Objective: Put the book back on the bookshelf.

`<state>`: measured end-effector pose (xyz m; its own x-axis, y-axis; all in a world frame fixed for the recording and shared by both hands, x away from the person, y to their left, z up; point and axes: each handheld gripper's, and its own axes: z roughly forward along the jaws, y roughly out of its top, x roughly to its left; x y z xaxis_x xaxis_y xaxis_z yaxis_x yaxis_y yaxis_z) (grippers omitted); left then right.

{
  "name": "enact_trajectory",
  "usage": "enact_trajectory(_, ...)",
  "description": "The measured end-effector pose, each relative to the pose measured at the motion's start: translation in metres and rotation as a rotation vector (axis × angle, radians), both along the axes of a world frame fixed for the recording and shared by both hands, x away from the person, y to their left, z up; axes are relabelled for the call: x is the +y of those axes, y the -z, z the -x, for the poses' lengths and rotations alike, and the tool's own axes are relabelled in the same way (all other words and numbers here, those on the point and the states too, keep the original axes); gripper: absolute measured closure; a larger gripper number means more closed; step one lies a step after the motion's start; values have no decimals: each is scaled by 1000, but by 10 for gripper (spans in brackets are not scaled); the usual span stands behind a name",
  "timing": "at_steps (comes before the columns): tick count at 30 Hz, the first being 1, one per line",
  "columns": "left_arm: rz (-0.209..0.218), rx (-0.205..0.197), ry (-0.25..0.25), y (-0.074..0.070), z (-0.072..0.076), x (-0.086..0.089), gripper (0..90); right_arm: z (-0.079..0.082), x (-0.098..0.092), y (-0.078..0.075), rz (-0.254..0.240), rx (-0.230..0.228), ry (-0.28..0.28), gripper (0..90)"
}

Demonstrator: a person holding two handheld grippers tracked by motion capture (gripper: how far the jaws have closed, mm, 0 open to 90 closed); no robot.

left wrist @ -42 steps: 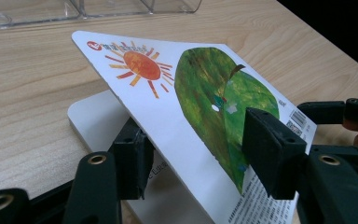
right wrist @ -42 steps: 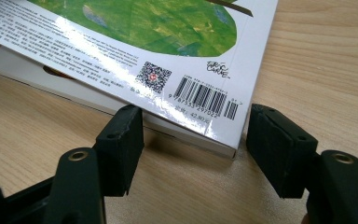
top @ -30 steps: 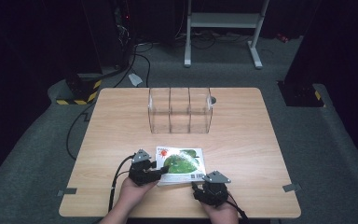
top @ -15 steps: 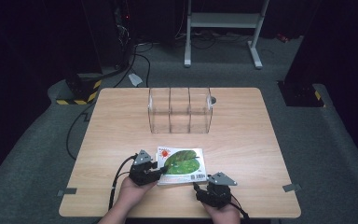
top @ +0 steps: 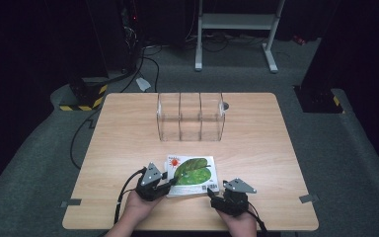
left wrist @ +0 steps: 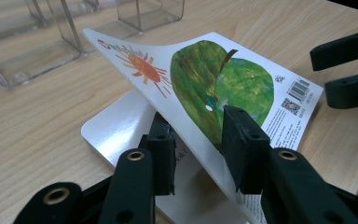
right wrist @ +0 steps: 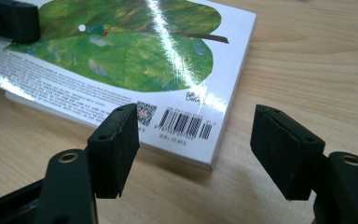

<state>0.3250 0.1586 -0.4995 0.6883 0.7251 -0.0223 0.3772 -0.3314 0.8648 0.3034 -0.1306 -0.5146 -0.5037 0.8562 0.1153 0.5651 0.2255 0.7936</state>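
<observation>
A paperback book [top: 193, 174] with a green leaf and a sun on its cover lies near the table's front edge. My left gripper [top: 168, 183] is at the book's left edge. In the left gripper view the front cover [left wrist: 205, 84] is lifted off the white page [left wrist: 121, 121] and slants across the gap between the jaws. One jaw is under the cover and one over it, with a narrowed gap still between them. My right gripper [right wrist: 193, 140] stands open just in front of the book's near right corner [right wrist: 205, 154], by the barcode, holding nothing.
A clear plastic divider rack [top: 190, 116] with three compartments stands at the middle back of the wooden table [top: 266, 148]. A small grey round object [top: 225, 105] lies by the rack's right end. The person's hands hold both grippers at the front edge.
My right gripper has shifted slightly toward the book's near right corner. The left gripper and the book stay in place.
</observation>
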Motion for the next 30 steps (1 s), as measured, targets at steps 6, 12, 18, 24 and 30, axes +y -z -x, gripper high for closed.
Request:
enact_trajectory(6,-7,-38,0,0,7,0,660,-12,0,-1,-20,12,-10,309)
enact_trajectory(12,-11,-59,-7,-1,14,-2,663,-25,3,3,-49,55,-34,265)
enact_trajectory(18,-22,-89,-1,-4,20,-3,669,-36,4,2,-70,96,-43,249)
enact_trajectory(24,-32,-112,4,-6,23,-5,671,-44,3,5,-111,138,-48,235)
enact_trajectory(30,-43,-133,11,-6,25,-5,673,-50,3,6,-149,186,-65,224)
